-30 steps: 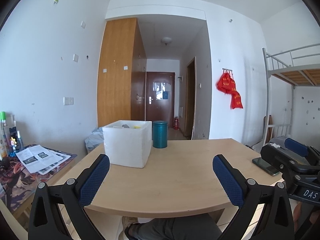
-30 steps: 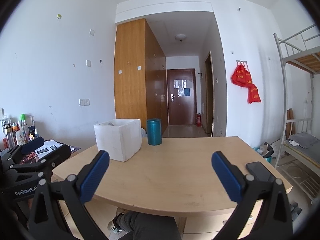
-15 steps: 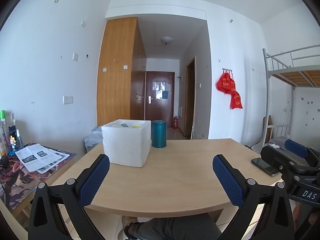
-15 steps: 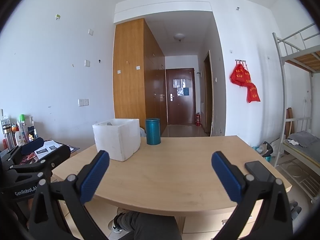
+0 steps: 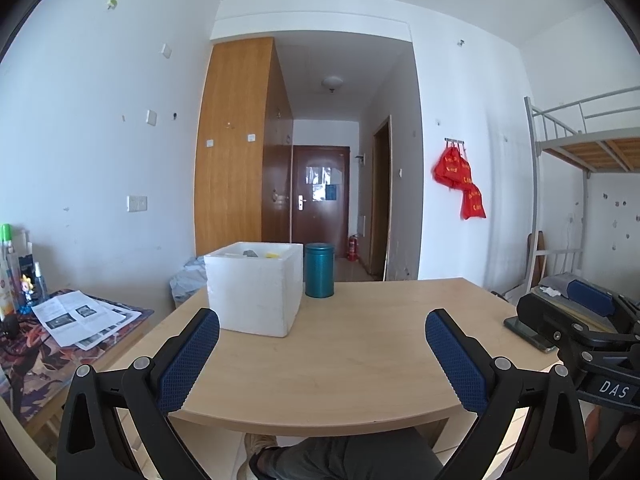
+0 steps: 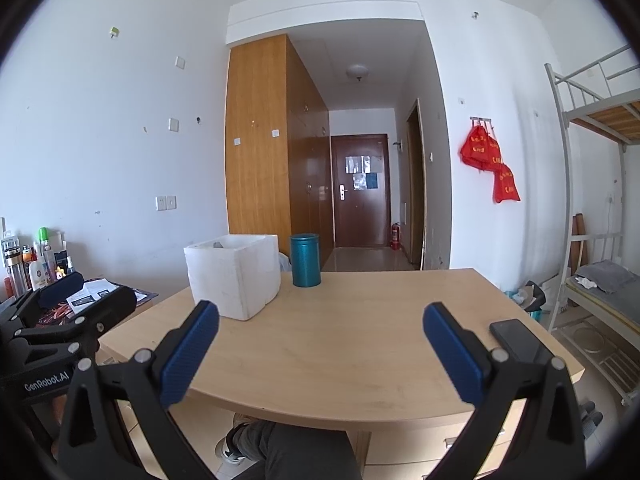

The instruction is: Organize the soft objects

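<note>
- While both grippers hang short of the tabletop's (image 5: 340, 360) near edge, we log the layout: a white foam box (image 5: 256, 286) stands toward the far left corner, open top up, with a teal canister (image 5: 319, 270) just beside it on its right, closer to the far edge.
- We judge the box to be the collection bin for the soft objects; a grey item (image 5: 250, 253) and a yellow item (image 5: 272, 255) peek over its rim, so they lie inside it. What they are we cannot tell, as too little shows.
- We see no soft object lying loose on the tabletop in either view.
- A dark phone (image 6: 520, 340) lies flat by the right edge, well apart from the box; we take it as unrelated to the task.
- Left gripper (image 5: 322, 344): jaws spread wide, blue pads (image 5: 188, 360) bare, nothing between them, touching nothing, aimed across the tabletop with the box ahead and left.
- Right gripper (image 6: 322, 340): likewise spread wide and empty, in contact with nothing.
- We read the level, side-by-side hold of both tools as a ready stance, from which either can reach toward the box.
</note>
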Demonstrator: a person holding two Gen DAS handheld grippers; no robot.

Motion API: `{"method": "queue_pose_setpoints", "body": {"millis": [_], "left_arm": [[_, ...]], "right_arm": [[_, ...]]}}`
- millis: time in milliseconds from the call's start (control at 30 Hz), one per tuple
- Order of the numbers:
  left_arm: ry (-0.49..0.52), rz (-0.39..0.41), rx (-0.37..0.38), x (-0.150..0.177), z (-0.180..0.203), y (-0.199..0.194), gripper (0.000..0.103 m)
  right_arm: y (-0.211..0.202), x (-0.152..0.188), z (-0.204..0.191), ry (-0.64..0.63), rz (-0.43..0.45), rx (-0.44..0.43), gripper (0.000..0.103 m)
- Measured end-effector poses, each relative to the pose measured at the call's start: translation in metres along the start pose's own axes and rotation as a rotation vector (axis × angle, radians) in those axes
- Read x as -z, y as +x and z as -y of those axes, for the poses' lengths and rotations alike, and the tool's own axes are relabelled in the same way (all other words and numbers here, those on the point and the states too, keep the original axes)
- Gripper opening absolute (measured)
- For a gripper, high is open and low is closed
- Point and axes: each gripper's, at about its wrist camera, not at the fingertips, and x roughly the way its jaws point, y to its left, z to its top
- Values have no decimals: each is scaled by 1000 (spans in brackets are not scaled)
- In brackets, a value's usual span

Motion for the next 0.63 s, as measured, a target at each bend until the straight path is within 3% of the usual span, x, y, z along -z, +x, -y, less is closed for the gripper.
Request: {"method": "queue_pose_setpoints", "body": {"millis": [633], "left_arm": [[-2, 19, -32, 1, 5, -2, 103]], "right_arm": [[2, 2, 5, 9, -13, 11, 103]]}}
